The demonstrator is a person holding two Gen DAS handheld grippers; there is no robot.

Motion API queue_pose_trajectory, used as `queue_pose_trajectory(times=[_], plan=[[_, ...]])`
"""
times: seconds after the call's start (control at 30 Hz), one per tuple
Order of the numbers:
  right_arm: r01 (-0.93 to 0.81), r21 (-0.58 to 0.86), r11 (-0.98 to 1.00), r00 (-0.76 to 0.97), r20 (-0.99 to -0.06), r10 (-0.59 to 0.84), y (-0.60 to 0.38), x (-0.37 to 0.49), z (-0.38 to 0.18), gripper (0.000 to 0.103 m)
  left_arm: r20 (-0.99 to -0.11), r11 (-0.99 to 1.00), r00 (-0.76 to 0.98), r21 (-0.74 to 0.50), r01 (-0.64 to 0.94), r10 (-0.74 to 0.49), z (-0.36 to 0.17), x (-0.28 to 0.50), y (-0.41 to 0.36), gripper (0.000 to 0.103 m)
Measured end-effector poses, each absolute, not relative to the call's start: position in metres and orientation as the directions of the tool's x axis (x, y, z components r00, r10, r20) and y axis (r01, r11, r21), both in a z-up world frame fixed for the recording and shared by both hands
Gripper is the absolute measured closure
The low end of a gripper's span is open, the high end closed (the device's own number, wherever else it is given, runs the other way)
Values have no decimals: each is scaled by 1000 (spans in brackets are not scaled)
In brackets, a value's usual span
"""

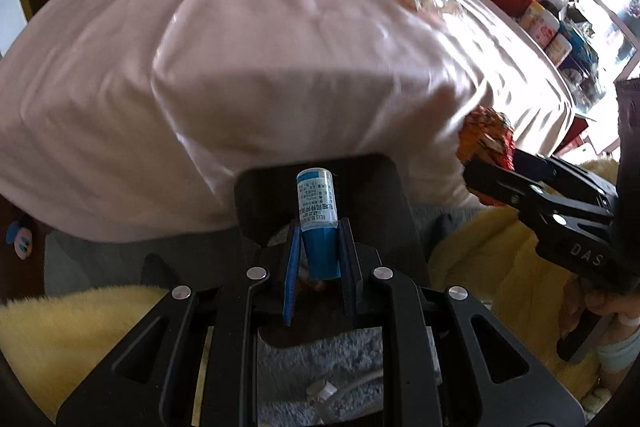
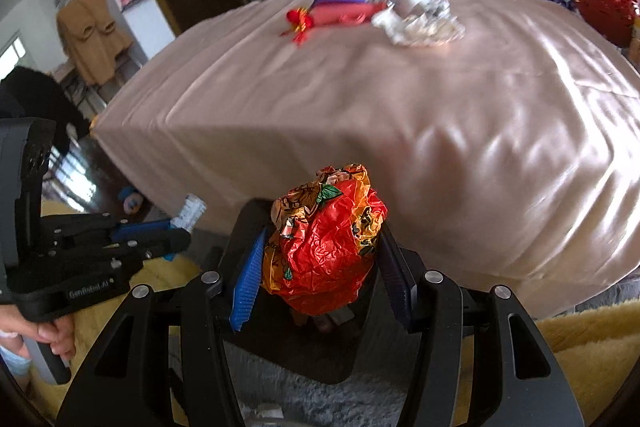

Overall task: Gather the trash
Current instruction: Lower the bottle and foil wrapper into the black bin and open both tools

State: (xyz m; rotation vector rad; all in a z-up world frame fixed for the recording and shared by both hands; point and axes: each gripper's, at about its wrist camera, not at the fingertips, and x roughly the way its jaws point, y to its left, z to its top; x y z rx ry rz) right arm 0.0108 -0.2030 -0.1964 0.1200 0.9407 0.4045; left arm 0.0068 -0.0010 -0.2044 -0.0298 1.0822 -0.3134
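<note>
Above a black bin (image 1: 320, 187) at the bed's near corner, we hold both grippers. Our left gripper (image 1: 320, 247) is clamped on a small blue bottle (image 1: 318, 223) with a printed label. Our right gripper (image 2: 324, 259) is clamped on a crumpled red and orange wrapper (image 2: 326, 239). More trash (image 2: 416, 19) lies far across the pink bed (image 2: 400, 115), near a red ornament (image 2: 298, 19).

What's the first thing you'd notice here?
The crumpled red-and-orange foil wrapper clamped in the right gripper, right up front. Next, the small blue-capped labelled bottle pinched in the left gripper. Behind both, more bright litter lies on the shiny pink bedspread.
</note>
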Motion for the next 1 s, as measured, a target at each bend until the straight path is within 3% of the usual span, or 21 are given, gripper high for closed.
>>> queue_pose_trajectory(times=[0.87, 1.0], plan=[[-307, 303, 902, 357, -842, 405, -178, 21, -239, 45, -921, 947, 285, -195, 255, -267, -257, -1, -10, 85], [-302, 310, 901, 359, -839, 409, -177, 23, -239, 38, -921, 947, 283, -199, 252, -269, -259, 0, -8, 74]])
